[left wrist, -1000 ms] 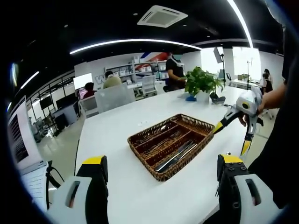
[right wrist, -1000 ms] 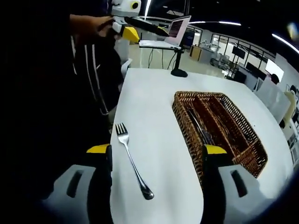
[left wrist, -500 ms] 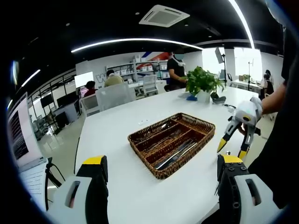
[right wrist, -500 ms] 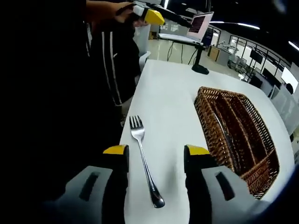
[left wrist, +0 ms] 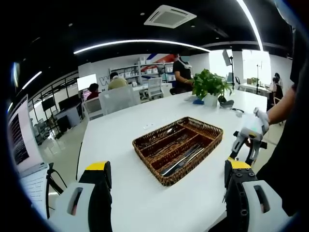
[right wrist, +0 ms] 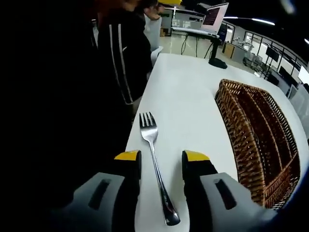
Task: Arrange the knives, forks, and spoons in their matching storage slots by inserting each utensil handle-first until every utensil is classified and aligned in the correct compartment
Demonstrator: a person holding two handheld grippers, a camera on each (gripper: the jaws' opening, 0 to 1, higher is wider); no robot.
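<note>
Lying on the white table point(right wrist: 193, 111), a fork point(right wrist: 155, 164) points its tines away from the right hand-held gripper point(right wrist: 160, 160), whose yellow-tipped jaws stand apart on either side of the handle without touching it. To the fork's right sits a wicker basket point(right wrist: 244, 145) with long compartments. In the left gripper view, the same basket point(left wrist: 159, 171) holds cutlery point(left wrist: 181, 157) in its slots, and the left hand-held gripper point(left wrist: 166, 171) is held wide open near the table's edge, gripping nothing. The right hand-held gripper point(left wrist: 244, 150) reaches down beside the basket. A potted plant point(left wrist: 208, 87) stands farther back.
</note>
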